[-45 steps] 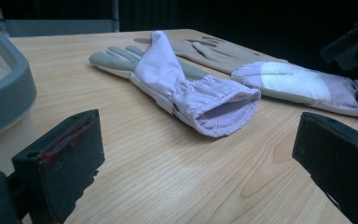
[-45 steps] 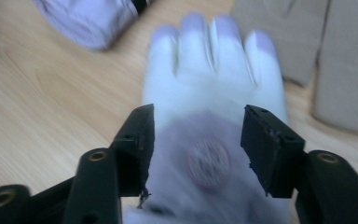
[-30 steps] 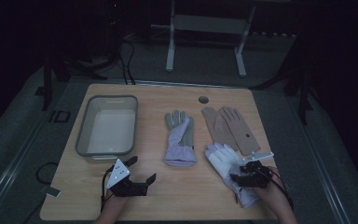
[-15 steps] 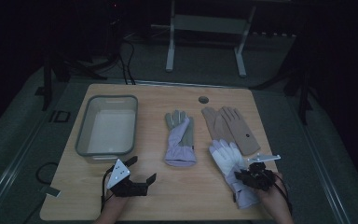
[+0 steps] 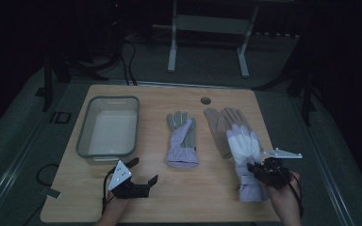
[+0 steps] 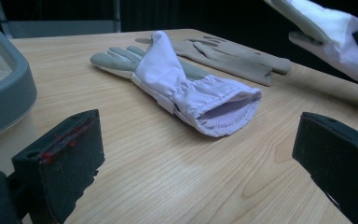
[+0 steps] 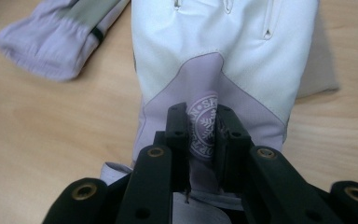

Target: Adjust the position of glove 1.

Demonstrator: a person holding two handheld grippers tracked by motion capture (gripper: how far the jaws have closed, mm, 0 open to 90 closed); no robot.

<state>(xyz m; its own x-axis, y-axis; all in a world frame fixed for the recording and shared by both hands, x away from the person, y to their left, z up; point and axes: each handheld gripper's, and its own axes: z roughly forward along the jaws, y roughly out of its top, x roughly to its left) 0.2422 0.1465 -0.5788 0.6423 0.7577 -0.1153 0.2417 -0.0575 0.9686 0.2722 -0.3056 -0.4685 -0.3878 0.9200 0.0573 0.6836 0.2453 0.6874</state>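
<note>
White glove (image 7: 223, 60) sits pinched between the right tongs (image 7: 204, 122), while the left tongs (image 6: 196, 154) stand spread.

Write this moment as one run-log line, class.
right gripper: shut on white glove, just closed | left gripper: open, idle | lilac glove: flat mid-table | tan glove: partly under white glove | bin: left

My left gripper (image 6: 205, 158) hangs wide open over the counter (image 6: 135, 154); ahead lies a lilac glove (image 6: 186, 88), cuff toward me, tan glove (image 6: 228, 56) behind.
</note>
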